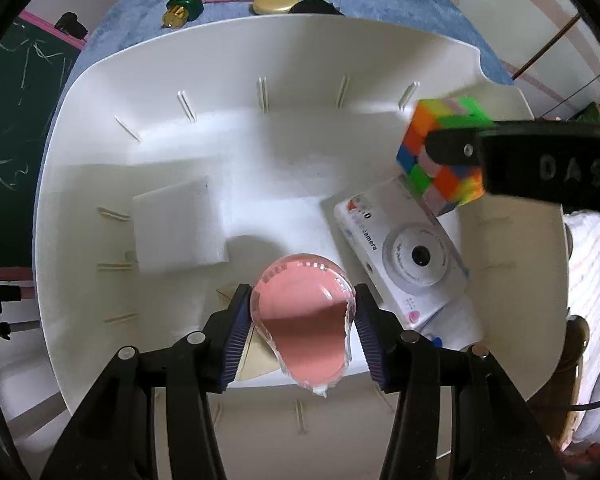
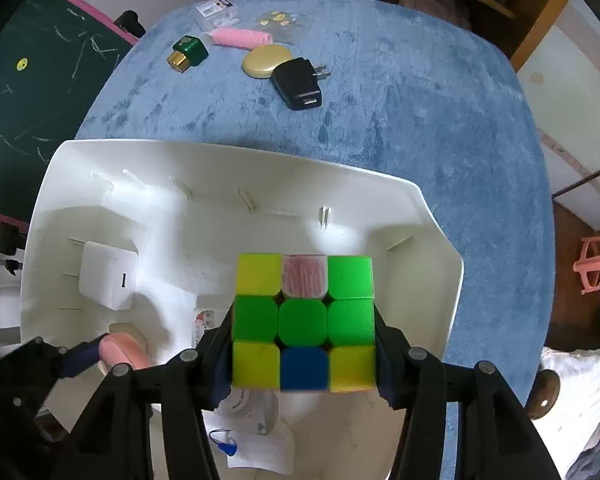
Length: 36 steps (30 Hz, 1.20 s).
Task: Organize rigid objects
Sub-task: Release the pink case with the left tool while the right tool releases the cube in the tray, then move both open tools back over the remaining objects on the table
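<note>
Over the white bin (image 1: 100,92) on the blue-covered counter (image 2: 420,128), the left hand-held gripper (image 1: 303,316) clamps a pink compact (image 1: 300,320) above the bin floor, while the right hand-held gripper (image 2: 303,350) grips a puzzle cube (image 2: 303,322) over a white toy camera (image 1: 404,256).

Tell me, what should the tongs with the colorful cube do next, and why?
Probably lower a little more and let go. The right tongs hold the puzzle cube over the white bin, just above the toy camera lying inside. The cube looks not yet set down, so easing it onto a bare spot beside the camera seems safest. The left tongs hold a pink round case nearby.
</note>
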{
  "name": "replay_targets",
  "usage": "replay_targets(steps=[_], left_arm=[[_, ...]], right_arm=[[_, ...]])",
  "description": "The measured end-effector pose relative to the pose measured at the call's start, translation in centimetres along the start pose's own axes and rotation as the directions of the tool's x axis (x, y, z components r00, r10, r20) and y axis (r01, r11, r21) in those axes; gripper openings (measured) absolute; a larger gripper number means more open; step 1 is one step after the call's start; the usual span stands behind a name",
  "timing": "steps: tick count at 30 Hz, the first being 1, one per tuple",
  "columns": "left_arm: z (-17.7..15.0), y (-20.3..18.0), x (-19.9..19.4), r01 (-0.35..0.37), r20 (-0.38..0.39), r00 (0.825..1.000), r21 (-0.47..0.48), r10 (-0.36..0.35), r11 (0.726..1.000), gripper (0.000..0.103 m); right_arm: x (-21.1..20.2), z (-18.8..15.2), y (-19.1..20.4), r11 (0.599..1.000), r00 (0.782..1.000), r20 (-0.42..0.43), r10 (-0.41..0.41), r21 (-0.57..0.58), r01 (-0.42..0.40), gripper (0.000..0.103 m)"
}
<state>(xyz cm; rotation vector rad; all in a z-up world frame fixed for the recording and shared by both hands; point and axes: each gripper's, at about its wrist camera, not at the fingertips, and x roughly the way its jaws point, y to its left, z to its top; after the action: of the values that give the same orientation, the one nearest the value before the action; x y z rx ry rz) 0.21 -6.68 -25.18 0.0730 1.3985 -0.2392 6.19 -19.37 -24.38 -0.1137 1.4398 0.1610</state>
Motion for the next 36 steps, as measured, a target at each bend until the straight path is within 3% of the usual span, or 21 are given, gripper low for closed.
replay_targets(steps=[5,7,9,17,23,36], left_arm=[[0.1,-0.5,-0.2,-0.008,-0.004,1.0,0.019,0.008,1.0,0.057],[0.1,-0.8,-0.8,-0.015,0.006,1.0,0.027,0.015,1.0,0.072],[0.2,-1.0,-1.3,-0.016,0.017,1.0,0.032,0.015,0.999,0.077],[0.0,-0.4,-4.0,-0.019,0.053,0.998,0.031,0.017,0.999,0.077],[0.3,-0.4,-6.9,-0.024,0.122,0.992,0.03,0.02,0.999,0.077],[0.9,0.4,-15.4,-0.03,0.289,0.957,-0.015,0.033,0.999,0.079]], right_arm=[[-1.1,0.2,-0.3,1.0,0.999,0.025,0.03,0.01,-0.03,0.063],[-1.8,0.1,-0.3,0.999,0.998,0.043,0.035,0.003,-0.036,0.063],[-2.5,-0.1,-0.2,0.999,0.998,0.057,0.041,-0.008,-0.04,0.063],[-5.5,-1.3,-0.3,0.996,0.99,0.112,0.089,-0.025,-0.087,0.063],[-9.1,-2.0,-0.6,0.992,0.977,0.172,0.128,-0.03,-0.125,0.063],[-17.2,-2.5,-0.8,0.986,0.932,0.322,0.168,-0.073,-0.152,0.064]])
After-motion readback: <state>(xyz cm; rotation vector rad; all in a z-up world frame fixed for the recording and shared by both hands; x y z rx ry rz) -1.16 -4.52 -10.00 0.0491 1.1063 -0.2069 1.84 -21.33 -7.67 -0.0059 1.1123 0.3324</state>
